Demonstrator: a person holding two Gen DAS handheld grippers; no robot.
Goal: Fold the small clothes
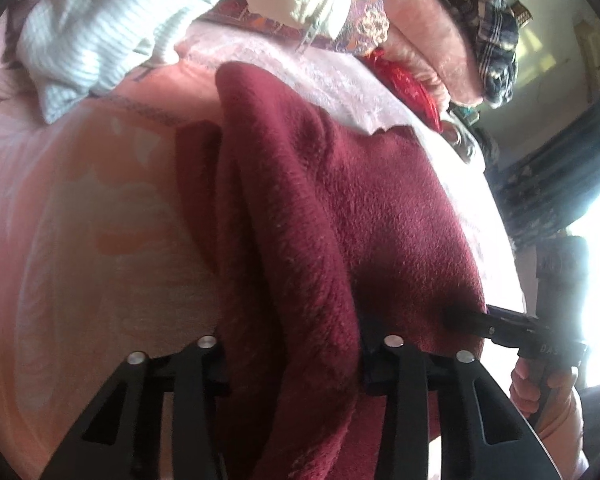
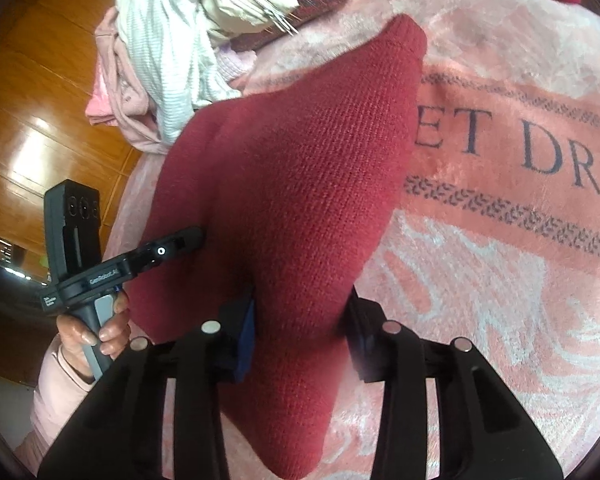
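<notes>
Maroon knit garment (image 1: 308,216) lies on the pink blanket (image 1: 100,208), left wrist view: left gripper (image 1: 296,356) clamps a bunched fold; right gripper (image 1: 460,318) bites its edge. Right wrist view: right gripper (image 2: 300,320) pinches the cloth (laundry pile (image 2: 172,40) at far corner).

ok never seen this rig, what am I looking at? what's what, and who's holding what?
No robot: a person holds handheld tongs in each hand, with a fisheye camera on each looking along the fingers. The left view shows the left tongs up close and the right tongs off to the side; the right view shows the right tongs with the left tongs beyond. Both are closed on a dark red knit garment, lifted over a pink blanket with lettering. More clothes are piled at the far edge.
</notes>
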